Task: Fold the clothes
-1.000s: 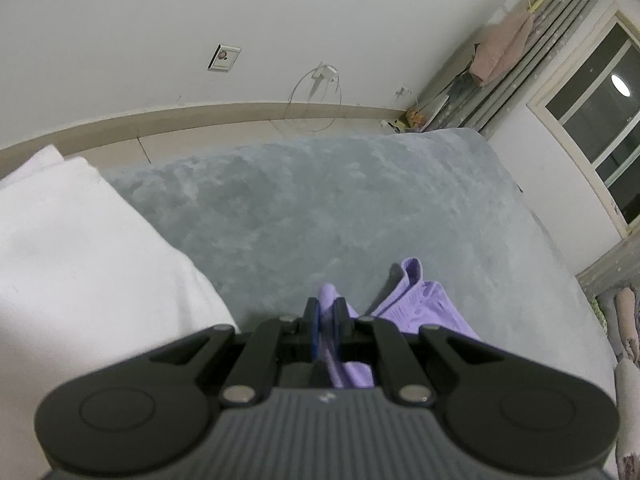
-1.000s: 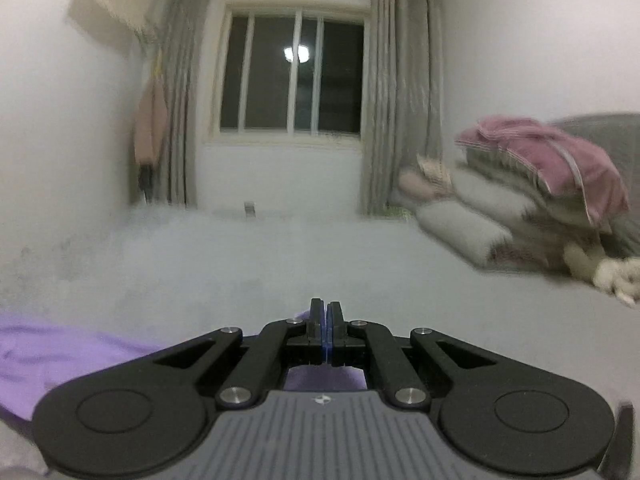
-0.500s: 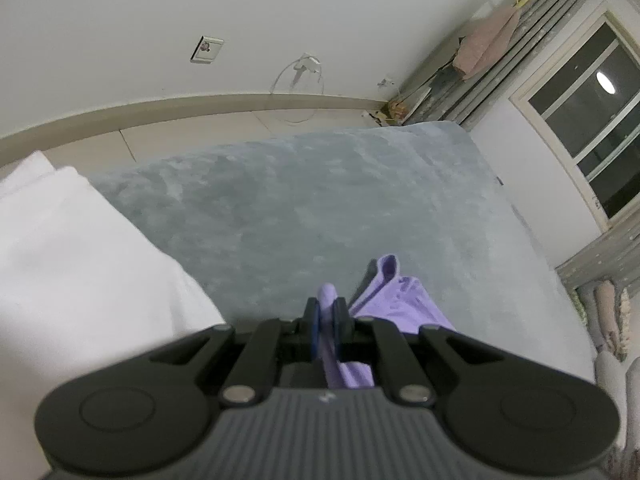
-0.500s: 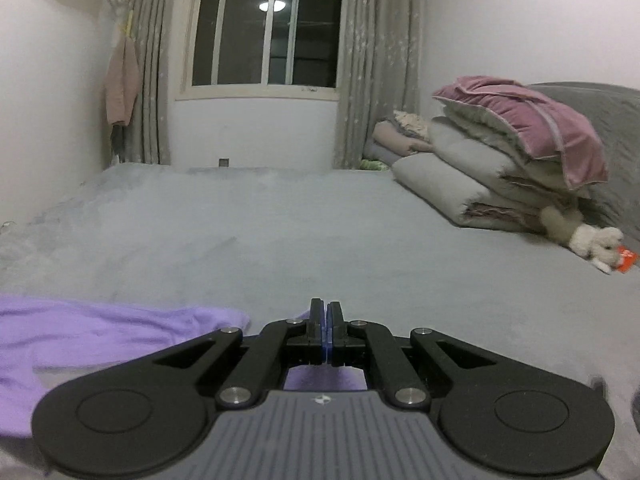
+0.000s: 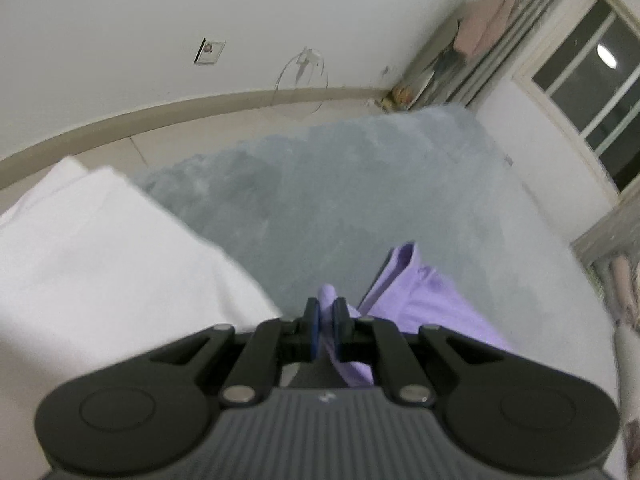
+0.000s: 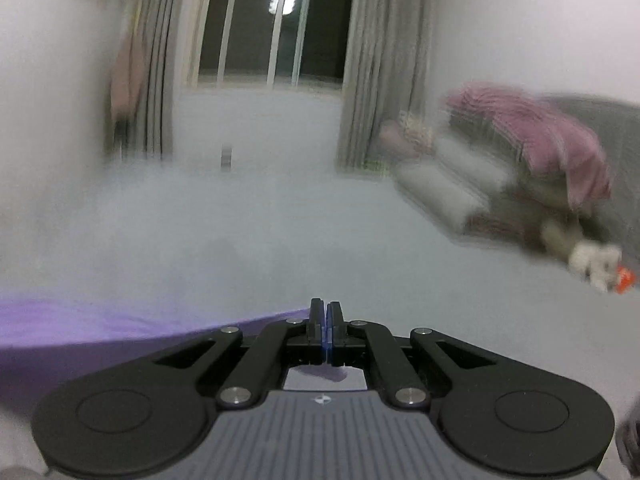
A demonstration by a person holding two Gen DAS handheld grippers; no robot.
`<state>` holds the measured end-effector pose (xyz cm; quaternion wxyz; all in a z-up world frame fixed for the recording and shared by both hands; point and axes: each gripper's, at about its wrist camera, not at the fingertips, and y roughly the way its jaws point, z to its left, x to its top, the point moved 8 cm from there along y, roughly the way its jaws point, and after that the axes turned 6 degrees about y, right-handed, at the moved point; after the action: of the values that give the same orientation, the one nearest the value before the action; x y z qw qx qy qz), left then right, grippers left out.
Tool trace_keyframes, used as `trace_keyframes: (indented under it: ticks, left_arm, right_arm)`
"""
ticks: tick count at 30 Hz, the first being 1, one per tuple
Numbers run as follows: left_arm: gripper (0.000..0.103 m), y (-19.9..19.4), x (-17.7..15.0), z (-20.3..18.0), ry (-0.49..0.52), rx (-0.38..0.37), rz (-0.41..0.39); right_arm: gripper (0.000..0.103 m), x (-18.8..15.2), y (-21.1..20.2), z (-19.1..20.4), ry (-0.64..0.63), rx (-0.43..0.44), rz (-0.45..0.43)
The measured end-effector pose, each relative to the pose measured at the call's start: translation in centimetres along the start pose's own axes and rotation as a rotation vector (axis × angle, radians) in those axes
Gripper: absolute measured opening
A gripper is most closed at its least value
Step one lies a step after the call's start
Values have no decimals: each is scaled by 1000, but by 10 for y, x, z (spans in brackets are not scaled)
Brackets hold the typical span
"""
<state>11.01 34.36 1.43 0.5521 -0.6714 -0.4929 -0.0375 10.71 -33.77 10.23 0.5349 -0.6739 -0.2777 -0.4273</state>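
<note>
Left hand-held gripper [image 5: 325, 312] clamped on bunched edge of purple garment [image 5: 424, 300]. Right hand-held gripper [image 6: 325, 312] pinched shut, purple cloth peeking below jaws, likely its other edge. Garment slung between both, just above grey bed [image 5: 328, 200], long axis running gripper to gripper. Neither nearer.

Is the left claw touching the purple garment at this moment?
Touching. The left wrist view shows it: the left claw is shut on a fold of the purple garment, which sticks up between its two fingers and trails out below them.
</note>
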Motion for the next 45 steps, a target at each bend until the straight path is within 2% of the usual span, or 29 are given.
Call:
trace_keyframes:
  ticks: [2,5,9,14,16,17,18,20,21,24,27,33,36,39,41,43,45]
  left_arm:
    - [5,-1,-7,-1,26,12,5]
    - [5,-2,-11,0,43,19,-3]
    - [5,-3,-11,3,39,14,-10]
    - [6,-9,-11,4,18,-18,-27]
    - [11,-11,-10,3,5,-42,-19]
    - [20,-12,-9,3,-2,-54,-15]
    - [34,-13,-9,2,-8,-65,-13]
    - [47,-22,-1,0,6,-53,-50]
    - [50,-26,3,-1,13,-47,-69]
    - [53,-36,15,-8,48,-29,-114]
    - [58,-23,29,-27,80,-62,-81]
    - [66,45,49,-81,262,-18,7]
    - [68,82,53,-97,311,21,35]
    - [77,115,52,-107,346,23,49]
    - [77,131,46,-109,347,32,55]
    - [71,141,37,-105,356,53,50]
    - [47,149,32,-107,405,94,36]
  right_arm:
    - [2,-37,10,-6,-40,-16,105]
    - [2,-72,6,-6,-79,-12,175]
    - [2,-92,5,-9,-93,-27,208]
    - [2,-102,-3,-14,-59,-58,200]
    - [2,-107,-4,-12,-56,-38,222]
    - [2,-110,-3,-10,-63,-34,230]
    - [3,-111,-1,-9,-69,-35,231]
    - [6,-109,1,-4,-71,-28,228]
    - [10,-105,1,0,-64,-15,219]
    - [27,-88,3,16,-47,47,184]
    - [31,-74,13,31,-13,140,176]
    - [37,-44,57,65,-24,227,162]
    - [40,-30,88,72,62,285,184]
    - [40,-22,120,75,134,323,220]
    - [40,-20,137,78,157,343,239]
    - [40,-19,149,81,180,357,247]
    - [40,-21,162,86,204,371,266]
